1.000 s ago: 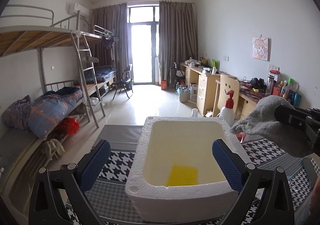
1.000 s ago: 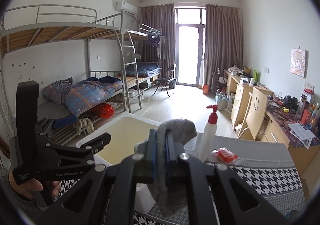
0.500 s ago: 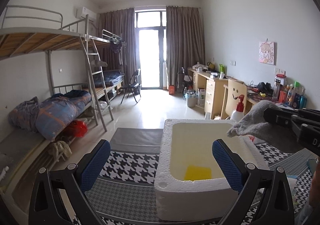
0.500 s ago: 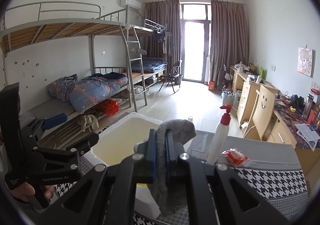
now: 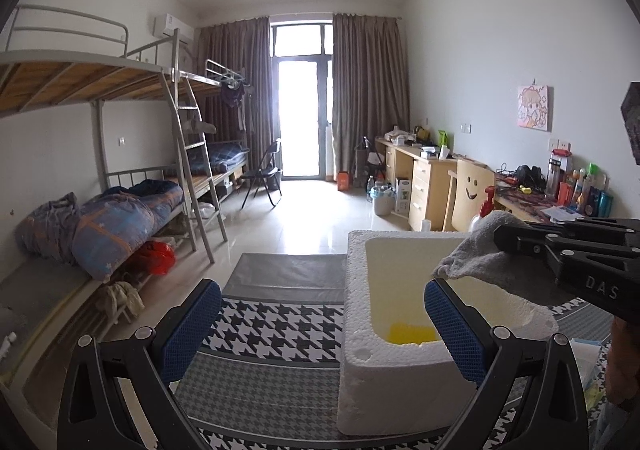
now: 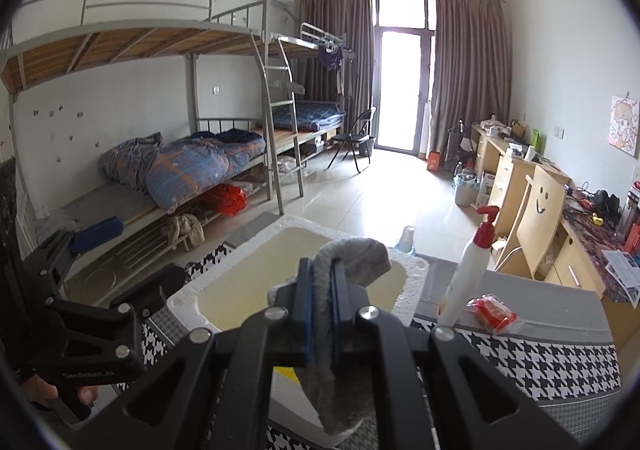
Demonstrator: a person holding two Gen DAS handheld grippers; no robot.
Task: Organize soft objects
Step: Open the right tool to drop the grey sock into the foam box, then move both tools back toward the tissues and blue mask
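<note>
A white foam box (image 5: 360,314) stands on the houndstooth table, with a yellow sponge (image 5: 410,332) on its floor. My right gripper (image 6: 322,282) is shut on a grey cloth (image 6: 352,254) and holds it over the box (image 6: 240,290). The cloth also shows in the left wrist view (image 5: 476,254), hanging above the box's right side. My left gripper (image 5: 320,322) is open and empty, left of the box, above the table. It shows at the left edge of the right wrist view (image 6: 104,250).
A white pump bottle with a red top (image 6: 470,274) and a red packet (image 6: 492,312) stand on the table right of the box. Bunk beds (image 5: 100,209) line the left wall and desks (image 5: 424,173) line the right wall.
My left gripper has shifted left, so the box now sits to its right. My right gripper has moved the grey cloth further over the box.
</note>
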